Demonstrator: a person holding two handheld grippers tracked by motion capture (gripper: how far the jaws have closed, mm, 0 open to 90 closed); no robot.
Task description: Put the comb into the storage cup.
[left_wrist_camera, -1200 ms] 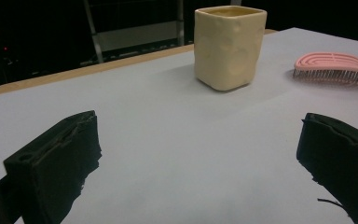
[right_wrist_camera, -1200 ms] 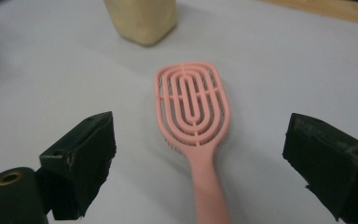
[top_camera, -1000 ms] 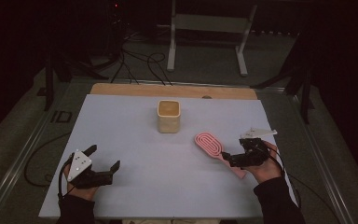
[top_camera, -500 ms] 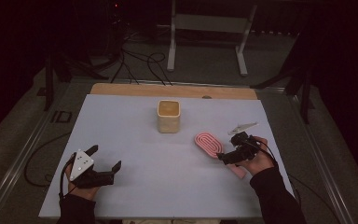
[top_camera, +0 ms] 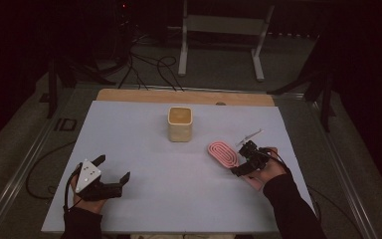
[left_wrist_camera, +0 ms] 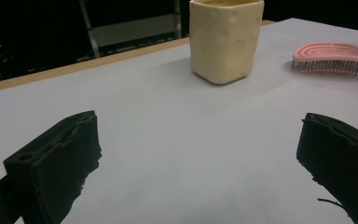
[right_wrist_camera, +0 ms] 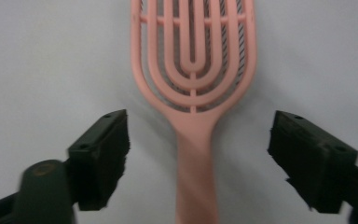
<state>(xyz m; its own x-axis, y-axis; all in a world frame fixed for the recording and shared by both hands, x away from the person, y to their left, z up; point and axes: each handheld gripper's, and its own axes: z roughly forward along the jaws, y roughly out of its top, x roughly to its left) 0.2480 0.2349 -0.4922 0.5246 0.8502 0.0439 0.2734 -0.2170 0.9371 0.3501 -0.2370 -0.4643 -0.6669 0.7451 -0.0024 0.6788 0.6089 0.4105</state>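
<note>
Item: pink vented hairbrush (right_wrist_camera: 193,70), flat on table; handle between right gripper (right_wrist_camera: 198,158) fingers, which have just been closing, untouched. Close squarely on handle. Left gripper (left_wrist_camera: 200,172): wide, empty.

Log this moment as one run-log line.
right gripper: open, jaws closing, astride brush handle | left gripper: open, idle | cup: upright, untouched

light: dim room, table (top_camera: 144,149) evenly lit | bg: near black | blur: right gripper view soft, brush (right_wrist_camera: 193,70) fuzzy
</note>
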